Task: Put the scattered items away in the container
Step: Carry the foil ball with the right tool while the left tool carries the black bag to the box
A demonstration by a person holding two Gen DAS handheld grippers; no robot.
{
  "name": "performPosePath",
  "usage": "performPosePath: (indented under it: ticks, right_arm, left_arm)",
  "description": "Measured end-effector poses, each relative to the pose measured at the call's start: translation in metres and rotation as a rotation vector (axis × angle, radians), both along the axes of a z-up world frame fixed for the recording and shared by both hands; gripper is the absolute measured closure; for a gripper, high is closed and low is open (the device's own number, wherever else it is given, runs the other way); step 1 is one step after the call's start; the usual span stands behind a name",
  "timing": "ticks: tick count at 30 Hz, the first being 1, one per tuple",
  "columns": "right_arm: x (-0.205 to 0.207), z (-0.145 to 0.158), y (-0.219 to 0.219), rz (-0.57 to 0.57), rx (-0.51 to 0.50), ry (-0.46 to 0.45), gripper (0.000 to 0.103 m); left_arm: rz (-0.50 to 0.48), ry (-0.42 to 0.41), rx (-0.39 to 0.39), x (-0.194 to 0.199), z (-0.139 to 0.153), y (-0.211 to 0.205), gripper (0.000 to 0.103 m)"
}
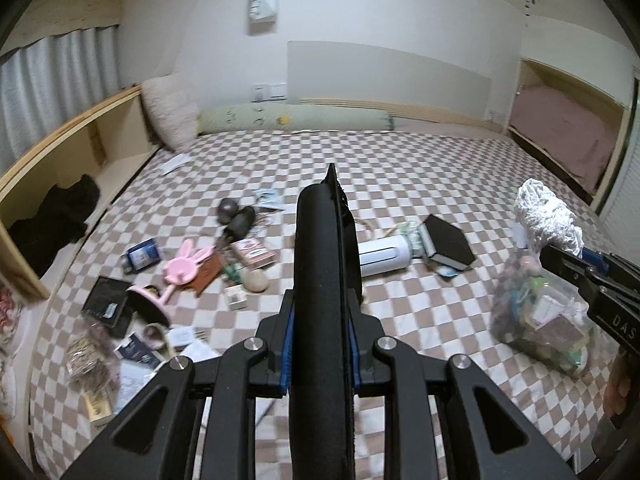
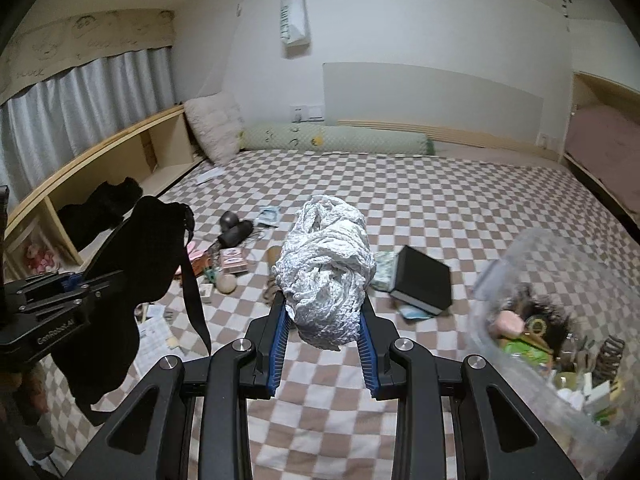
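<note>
Both grippers are clamped on loads above the checked bedspread (image 2: 420,200): the right gripper (image 2: 324,344) pinches a crumpled white net bundle (image 2: 326,264) between its blue pads, while the left gripper (image 1: 322,320) is closed on a flat black pouch (image 1: 320,264) with a dangling strap. Near right sits the clear container (image 2: 560,320), already holding oddments, and scattered items lie far left, among them a pink bunny mirror (image 1: 182,266), a black book (image 1: 450,246) and a white cylinder (image 1: 384,258).
</note>
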State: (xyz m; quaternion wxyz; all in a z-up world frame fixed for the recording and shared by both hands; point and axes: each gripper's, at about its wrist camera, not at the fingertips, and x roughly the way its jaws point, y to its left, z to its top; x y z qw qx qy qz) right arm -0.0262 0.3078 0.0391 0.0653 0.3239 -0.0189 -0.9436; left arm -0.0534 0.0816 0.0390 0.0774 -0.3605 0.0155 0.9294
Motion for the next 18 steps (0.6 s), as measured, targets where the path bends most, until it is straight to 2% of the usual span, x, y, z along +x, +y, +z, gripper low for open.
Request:
performPosePath:
  ticks: [10,18]
  right_arm:
    - [0.009,0.0,0.059,-0.112,0.001,-0.008,0.071]
    - [0.015,0.004,0.104,-0.198,-0.014,-0.002,0.071]
  left_arm:
    - [-0.114,-0.002,0.02,-0.012,0.0,0.076,0.082]
    - [-0.214,0.027,0.05,-0.011,0.015,0.129,0.082]
